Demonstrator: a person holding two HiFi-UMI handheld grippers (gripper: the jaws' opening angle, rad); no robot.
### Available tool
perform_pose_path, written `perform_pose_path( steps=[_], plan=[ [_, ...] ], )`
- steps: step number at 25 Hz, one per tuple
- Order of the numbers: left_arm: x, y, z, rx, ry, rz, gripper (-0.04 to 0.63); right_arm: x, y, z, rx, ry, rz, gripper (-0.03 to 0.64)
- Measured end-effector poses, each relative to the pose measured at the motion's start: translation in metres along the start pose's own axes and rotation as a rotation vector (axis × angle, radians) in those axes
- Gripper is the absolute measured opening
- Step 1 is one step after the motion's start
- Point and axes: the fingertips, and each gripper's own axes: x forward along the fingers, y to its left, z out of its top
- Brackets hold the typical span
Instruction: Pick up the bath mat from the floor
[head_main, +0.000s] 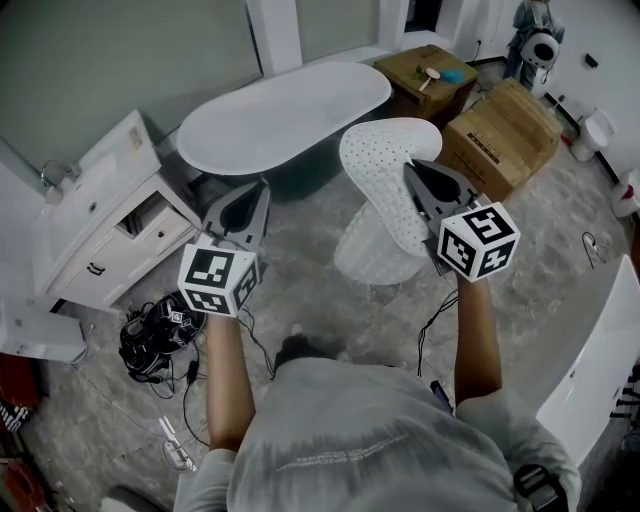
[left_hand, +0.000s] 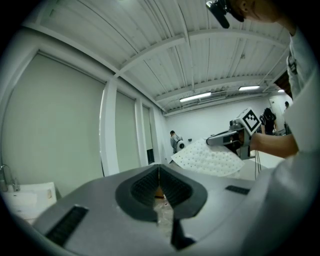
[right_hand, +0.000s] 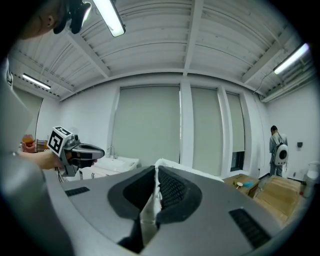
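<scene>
Closest in is the person's grey shirt (head_main: 380, 440), with two bare forearms (head_main: 228, 370) reaching out from it, each ending in a marker cube (head_main: 218, 280); beyond the cubes the two claws point forward.

The right gripper (head_main: 418, 178) is clamped on the bath mat (head_main: 385, 160); in its own view a white edge of the mat is pinched between the dark ribbed pads, the jaws almost together around it. The mat (white, dotted with small holes) is off the floor; it rises ahead of that claw's tip, then folds down below it and to its left.

The left gripper (head_main: 250, 200) has its jaws closed on nothing; in its own view the pads meet, and only floor shows through the gap beneath them; the mat is off to its right, well apart from it.

Ahead of the left claw stands a white bathtub (head_main: 285, 115); to its left is a white cabinet (head_main: 100, 215) with a drawer pulled out; behind and below it a tangle of cables (head_main: 155, 335) lies on the floor. Ahead and to the right of the right claw sit cardboard boxes (head_main: 500, 140).
</scene>
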Motion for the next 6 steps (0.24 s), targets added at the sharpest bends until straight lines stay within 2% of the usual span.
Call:
perform_pose_path(
  steps=[6],
  plan=[
    [0.004,0.001,-0.013,-0.014,0.026,-0.012,0.018,0.009,0.004,-0.008,-0.011,0.017,0.017,0.032]
  ],
)
